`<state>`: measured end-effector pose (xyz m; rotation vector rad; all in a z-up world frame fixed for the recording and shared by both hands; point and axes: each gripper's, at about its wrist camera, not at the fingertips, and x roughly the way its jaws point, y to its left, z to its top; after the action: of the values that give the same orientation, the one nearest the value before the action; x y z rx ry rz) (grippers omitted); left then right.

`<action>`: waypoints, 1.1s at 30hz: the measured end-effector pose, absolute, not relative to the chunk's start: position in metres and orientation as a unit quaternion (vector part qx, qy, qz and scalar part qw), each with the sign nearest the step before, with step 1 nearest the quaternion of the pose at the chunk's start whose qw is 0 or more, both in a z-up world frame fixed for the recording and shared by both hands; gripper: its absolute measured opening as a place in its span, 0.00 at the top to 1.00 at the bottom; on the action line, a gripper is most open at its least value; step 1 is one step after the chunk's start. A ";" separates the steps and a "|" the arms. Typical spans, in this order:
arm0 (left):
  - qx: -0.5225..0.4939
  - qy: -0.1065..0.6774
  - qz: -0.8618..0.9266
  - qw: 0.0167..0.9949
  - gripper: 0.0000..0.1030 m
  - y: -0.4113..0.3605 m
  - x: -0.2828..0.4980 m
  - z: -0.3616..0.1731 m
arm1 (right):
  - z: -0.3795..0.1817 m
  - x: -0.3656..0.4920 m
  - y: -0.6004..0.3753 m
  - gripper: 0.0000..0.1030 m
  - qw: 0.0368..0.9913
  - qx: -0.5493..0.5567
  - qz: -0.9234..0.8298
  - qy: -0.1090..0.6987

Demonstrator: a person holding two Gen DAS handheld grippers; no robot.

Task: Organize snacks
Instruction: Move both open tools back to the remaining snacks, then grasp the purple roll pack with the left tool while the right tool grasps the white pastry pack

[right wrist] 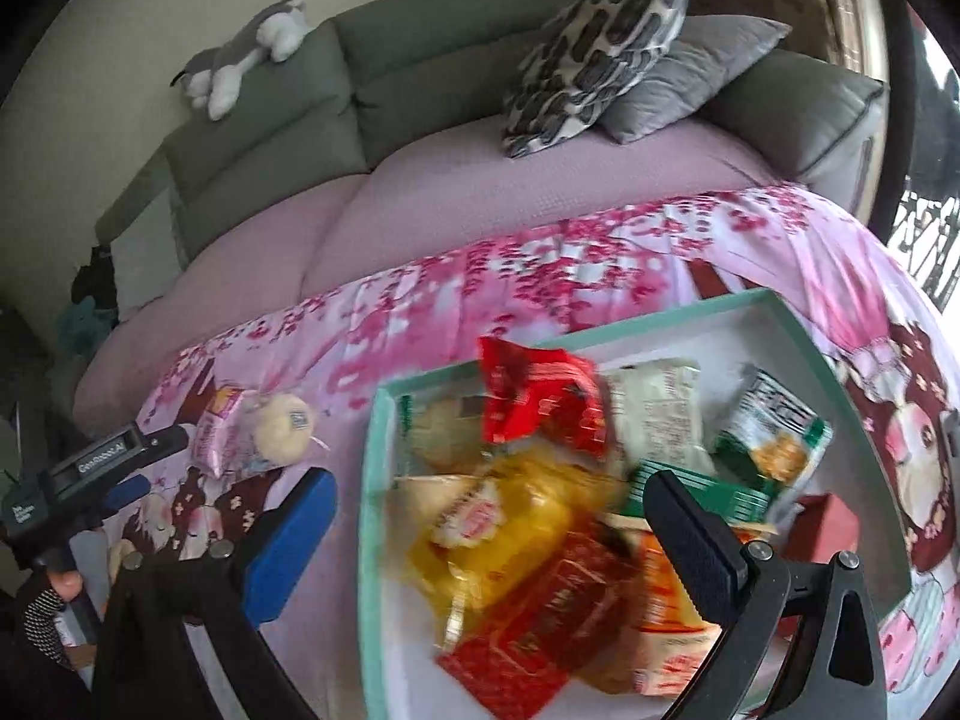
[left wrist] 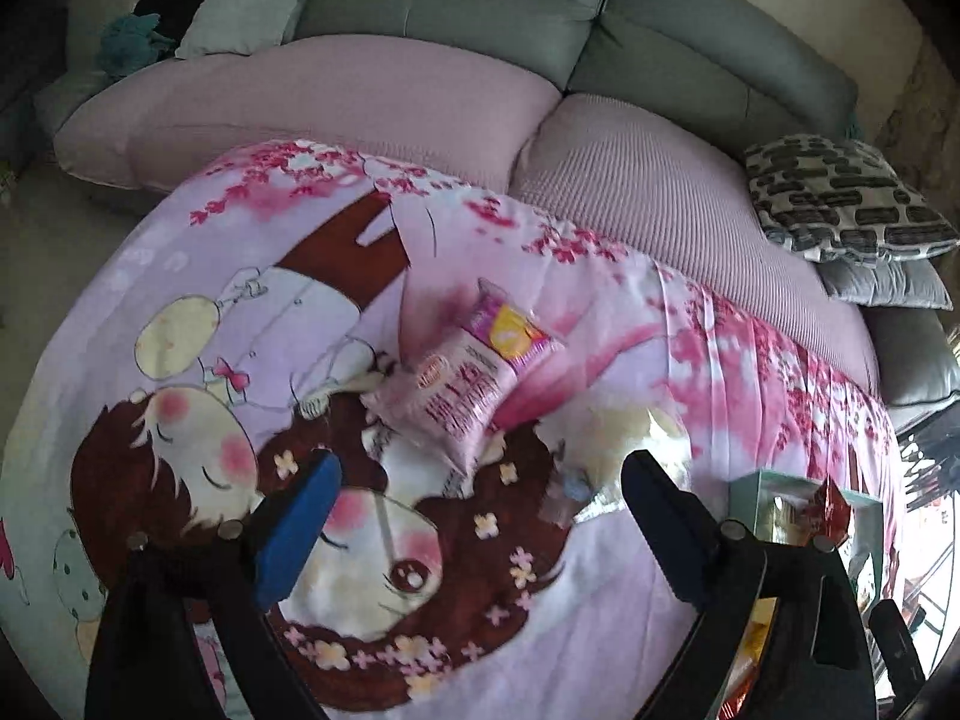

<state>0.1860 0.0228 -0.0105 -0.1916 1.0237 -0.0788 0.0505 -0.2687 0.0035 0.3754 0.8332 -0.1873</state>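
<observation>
A pink snack packet [left wrist: 465, 375] lies on the cartoon-print cloth [left wrist: 180, 312], just ahead of my left gripper [left wrist: 480, 486], which is open and empty above the cloth. The packet also shows in the right wrist view [right wrist: 216, 429] beside a round cream bun in clear wrap [right wrist: 282, 420]. My right gripper [right wrist: 489, 504] is open above a teal-rimmed box [right wrist: 375, 480] holding several snack packets: a red one [right wrist: 534, 390], a yellow one [right wrist: 498, 522], a green one [right wrist: 768, 444]. The left gripper's body [right wrist: 102, 462] is at the left edge.
A pink-covered sofa seat [left wrist: 360, 96] with grey-green backrest runs behind the cloth. A black-and-white patterned cushion [right wrist: 594, 54] and a grey cushion [right wrist: 690, 72] lie at its right end. A plush toy [right wrist: 246, 54] sits on the backrest. The box corner [left wrist: 798, 504] shows at the right.
</observation>
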 end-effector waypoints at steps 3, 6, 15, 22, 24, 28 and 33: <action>-0.098 0.477 -0.027 0.873 0.03 0.035 0.190 -0.010 | 0.010 0.072 -0.252 0.00 0.896 0.167 -0.064 0.405; -0.105 0.477 -0.024 0.872 0.01 0.049 0.200 -0.013 | 0.014 0.100 -0.232 0.00 0.893 0.160 -0.030 0.420; -0.098 0.507 -0.075 0.853 0.00 0.083 0.246 -0.025 | -0.011 0.188 -0.161 0.00 0.850 0.147 0.072 0.501; -0.040 0.539 -0.144 0.829 0.00 0.061 0.277 -0.028 | -0.051 0.229 -0.134 0.00 0.811 0.131 0.074 0.566; -0.030 0.547 -0.158 0.822 0.00 0.053 0.284 -0.030 | -0.063 0.238 -0.131 0.00 0.800 0.133 0.073 0.581; -0.009 0.574 -0.180 0.799 0.00 0.033 0.294 -0.044 | -0.077 0.248 -0.125 0.00 0.791 0.128 0.068 0.594; 0.021 0.602 -0.177 0.779 0.00 0.016 0.299 -0.064 | -0.090 0.255 -0.113 0.00 0.789 0.091 0.052 0.605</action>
<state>0.2992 0.0159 -0.0641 0.0459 1.3009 -0.3823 0.2548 -0.1133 -0.0899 0.1959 1.3036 0.1129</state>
